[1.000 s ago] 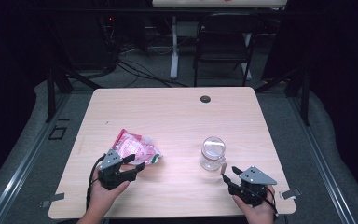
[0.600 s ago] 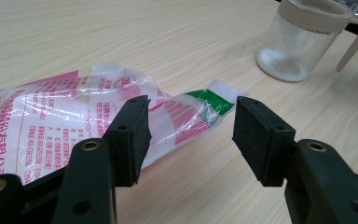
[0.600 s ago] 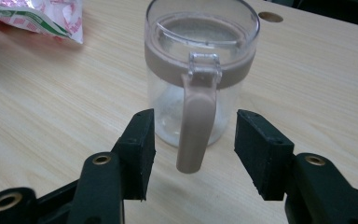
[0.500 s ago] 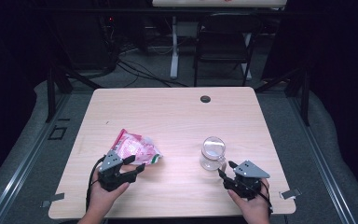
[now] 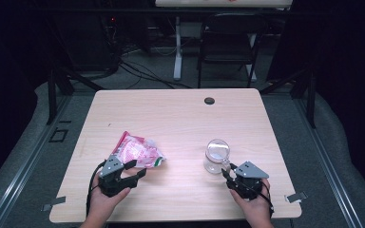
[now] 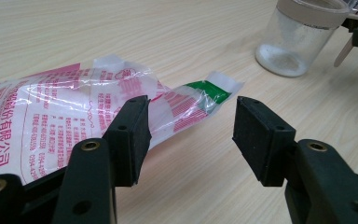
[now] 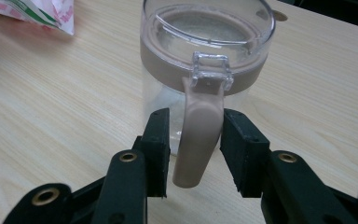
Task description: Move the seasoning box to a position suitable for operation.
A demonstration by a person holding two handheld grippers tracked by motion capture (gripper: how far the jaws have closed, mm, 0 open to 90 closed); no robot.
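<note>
Closing my right gripper (image 7: 195, 140) around the jar (image 7: 207, 70)'s latch handle (image 7: 198, 135); can't tell if the pads touch yet. Left gripper (image 6: 191, 133) gapes by the snack bag (image 6: 74, 112), frame-cropped.

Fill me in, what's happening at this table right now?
A person holds a gripper in each hand at a wooden table. The right gripper has its jaws around the latch lever of a clear lidded jar; they have just been closing but do not visibly press on it yet. The left gripper sits open beside a pink and white plastic bag, one jaw at its edge, not gripping it.
</note>
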